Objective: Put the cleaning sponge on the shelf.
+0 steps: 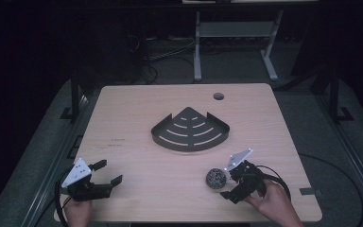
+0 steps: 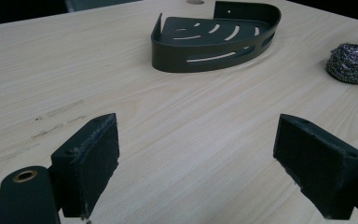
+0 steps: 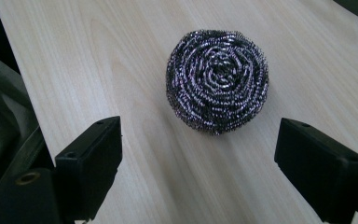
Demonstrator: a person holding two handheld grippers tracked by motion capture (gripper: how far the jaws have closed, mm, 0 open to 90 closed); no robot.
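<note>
- Overhead, in the high view, the wooden worktop (image 1: 137,109) carries a dark corner rack (image 1: 190,130) near its centre, its curved edge facing the person and its two straight walls meeting at 12 o'clock.
- A hole (image 1: 218,96) sits in the worktop at about 1 o'clock from the rack.
- The steel scrubber (image 1: 216,178) lies at about 5 o'clock from the rack, well apart from it, near the front edge.
- The right claw (image 1: 229,182) is held just beside the scrubber at its 3 o'clock, jaws spread, not touching it; a hand (image 1: 275,204) grips it from behind.
- The left claw (image 1: 108,173) hovers at the worktop's 7 o'clock corner, jaws spread and holding nothing, well apart from the scrubber.

- From the left gripper view, the left claw (image 2: 196,158) has its two black pads (image 2: 95,158) set wide with bare wood between them.
- Ahead at 12 o'clock stands the rack (image 2: 214,39), slots cut in its floor and wall.
- At 2 o'clock rests the scrubber (image 2: 352,63), flat on the wood.

- From the right gripper view, the right claw (image 3: 198,158) is spread wide, both pads clear of the scrubber.
- The scrubber (image 3: 217,81) lies straight ahead at 12 o'clock, a round coil of shiny wire flat on the worktop, just beyond the line between the pads.
</note>
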